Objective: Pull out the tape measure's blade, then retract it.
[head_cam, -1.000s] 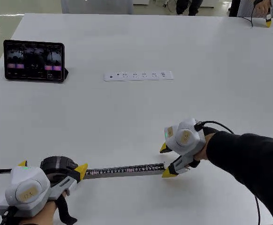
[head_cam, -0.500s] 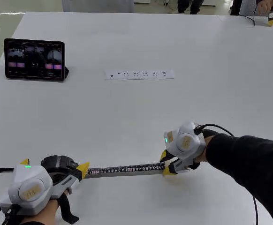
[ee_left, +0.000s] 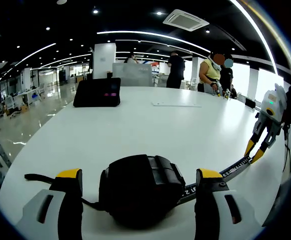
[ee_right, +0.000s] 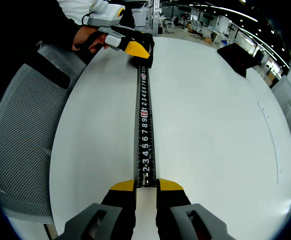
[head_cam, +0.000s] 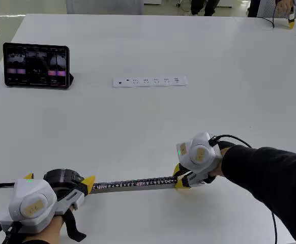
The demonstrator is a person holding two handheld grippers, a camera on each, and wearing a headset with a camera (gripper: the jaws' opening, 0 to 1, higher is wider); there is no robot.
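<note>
Head view: tape measure (head_cam: 61,181) is sitting at the near left edge of the white table (head_cam: 188,112), its black round case resting on the surface. Left gripper (head_cam: 58,179) is holding that case, jaws spread wide with one yellow tip on each side of it; the left gripper view is showing the same, the case (ee_left: 143,190) sitting between the two tips of the left gripper (ee_left: 139,174). Blade (head_cam: 135,183) is running out of the case to the right, lying flat along the table, numbers facing up. Right gripper (head_cam: 178,177) is pinching the blade's free end, jaws drawn narrow. Right gripper view: blade (ee_right: 144,130) is stretching straight away from the right gripper (ee_right: 146,185), its end tucked between the yellow tips. Tablet (head_cam: 36,65) is standing at far left with its screen lit, and a white power strip (head_cam: 149,81) is lying mid-table, both well apart from the work.
</note>
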